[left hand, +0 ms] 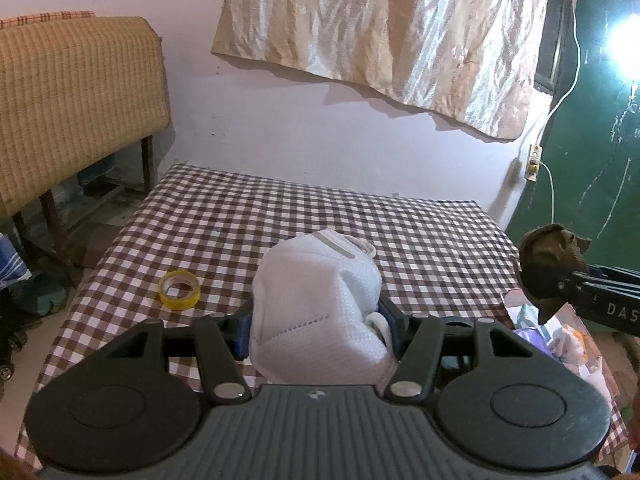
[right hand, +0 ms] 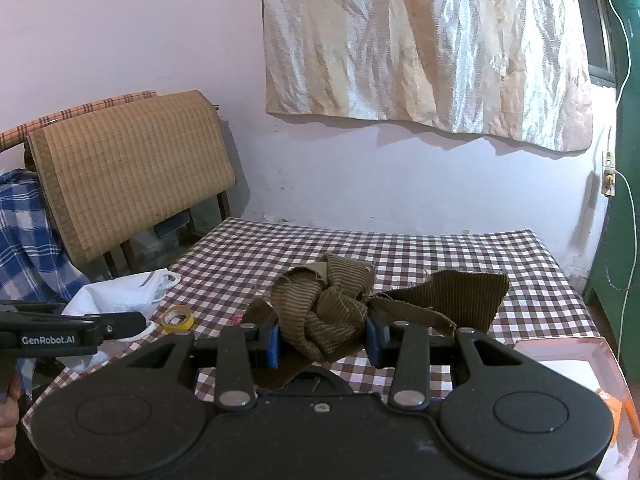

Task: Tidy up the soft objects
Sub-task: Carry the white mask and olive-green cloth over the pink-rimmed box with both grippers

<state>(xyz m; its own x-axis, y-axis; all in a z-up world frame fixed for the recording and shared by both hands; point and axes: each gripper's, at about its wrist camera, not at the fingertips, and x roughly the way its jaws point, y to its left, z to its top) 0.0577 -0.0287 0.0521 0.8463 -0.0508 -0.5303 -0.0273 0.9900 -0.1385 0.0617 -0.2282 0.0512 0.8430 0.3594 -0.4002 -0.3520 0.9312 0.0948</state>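
Pink plaster wall (left hand: 320, 128) runs behind the table, with a crumpled shiny sheet (left hand: 380, 32) pinned high on it and a woven mat (left hand: 76, 92) draped over a wooden frame at about ten o'clock. Brown-and-white checked tablecloth (left hand: 280, 220) covers the table. Left gripper (left hand: 316, 324) has its blue pads pressed on either side of a white face mask (left hand: 316, 304), which bulges up between them, lifted above the cloth. At nine o'clock from the mask, a roll of yellow tape (left hand: 179, 289) lies flat on the checks, apart from everything else.

Right gripper (right hand: 322, 340) is clamped on a bunched piece of brown corduroy cloth (right hand: 332, 312); one flat corner of it spreads out toward three o'clock, the rest is wadded between the pads. Seen from the left wrist view, that cloth hangs at the table's right edge, over a box (right hand: 600, 352) with pale crumpled things in it, near five o'clock. A bare hand shows at the left edge of the right wrist view
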